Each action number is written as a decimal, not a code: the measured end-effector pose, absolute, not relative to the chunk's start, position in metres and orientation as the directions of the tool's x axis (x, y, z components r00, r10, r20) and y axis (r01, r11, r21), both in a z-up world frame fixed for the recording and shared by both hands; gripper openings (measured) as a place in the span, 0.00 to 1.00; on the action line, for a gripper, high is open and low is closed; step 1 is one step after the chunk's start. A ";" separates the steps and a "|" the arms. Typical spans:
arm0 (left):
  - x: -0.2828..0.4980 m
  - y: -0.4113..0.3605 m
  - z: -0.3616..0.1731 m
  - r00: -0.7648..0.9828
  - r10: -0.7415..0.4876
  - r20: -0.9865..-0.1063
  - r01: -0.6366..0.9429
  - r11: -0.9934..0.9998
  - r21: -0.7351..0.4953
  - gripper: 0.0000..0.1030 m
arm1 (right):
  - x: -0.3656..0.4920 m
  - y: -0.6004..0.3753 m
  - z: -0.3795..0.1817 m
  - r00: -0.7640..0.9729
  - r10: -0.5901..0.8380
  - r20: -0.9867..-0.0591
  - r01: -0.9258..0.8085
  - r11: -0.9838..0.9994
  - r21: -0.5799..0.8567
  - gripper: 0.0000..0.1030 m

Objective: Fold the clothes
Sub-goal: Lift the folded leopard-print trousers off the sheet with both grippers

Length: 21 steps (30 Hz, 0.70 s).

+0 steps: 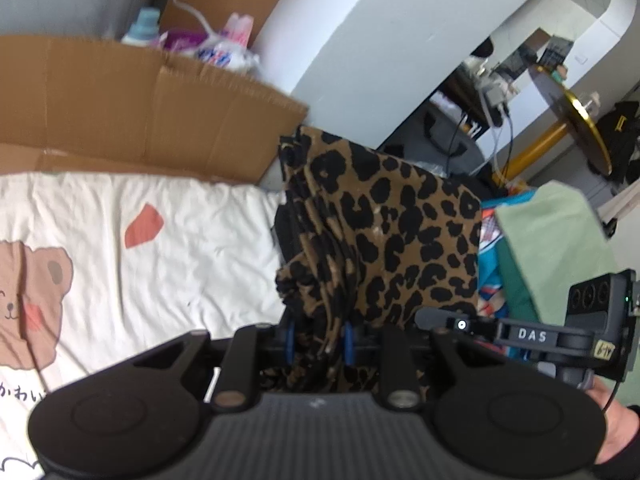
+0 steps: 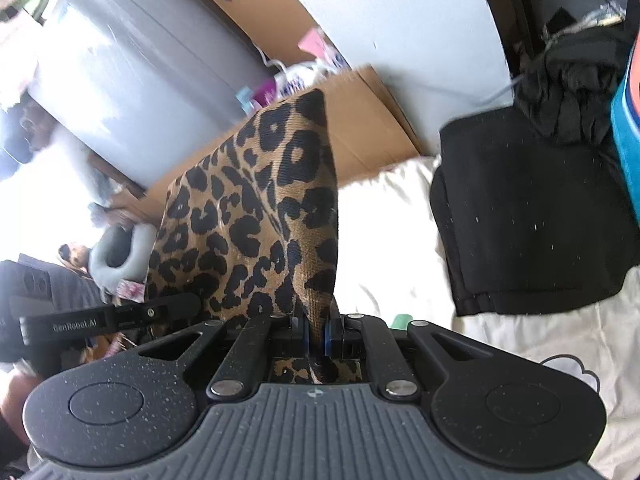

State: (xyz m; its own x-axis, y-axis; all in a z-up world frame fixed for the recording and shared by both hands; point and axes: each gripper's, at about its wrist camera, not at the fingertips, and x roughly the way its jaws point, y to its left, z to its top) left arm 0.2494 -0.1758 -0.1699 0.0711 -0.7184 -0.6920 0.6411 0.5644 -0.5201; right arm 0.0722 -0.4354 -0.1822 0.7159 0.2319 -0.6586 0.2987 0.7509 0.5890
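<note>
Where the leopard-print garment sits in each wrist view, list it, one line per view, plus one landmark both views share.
Left wrist: leopard-print garment hangs at centre, bunched between the left gripper fingers.
Right wrist: it rises left of centre from the right gripper, pinched between its fingers.
Shared landmark: the brown cardboard box, behind the garment in both views.

"DAS" on right gripper; "GenRobot.AI" on left gripper; Japanese "かわい" on bear sheet.

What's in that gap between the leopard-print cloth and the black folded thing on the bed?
Only bare white bedsheet lies between the leopard-print cloth and the black folded garment, as the right wrist view shows.
</note>
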 end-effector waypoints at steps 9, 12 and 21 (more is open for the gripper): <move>0.230 -0.169 -0.105 0.124 -0.745 -0.656 0.618 0.575 -0.536 0.23 | 0.062 -0.435 -0.100 0.738 0.209 -0.642 0.251 0.798 0.548 0.05; 0.219 -0.173 -0.081 0.148 -0.750 -0.645 0.619 0.579 -0.531 0.23 | 0.057 -0.434 -0.073 0.745 0.199 -0.637 0.236 0.814 0.530 0.05; 0.192 -0.171 -0.010 0.205 -0.768 -0.607 0.639 0.575 -0.511 0.23 | 0.052 -0.433 0.012 0.779 0.159 -0.606 0.187 0.865 0.466 0.05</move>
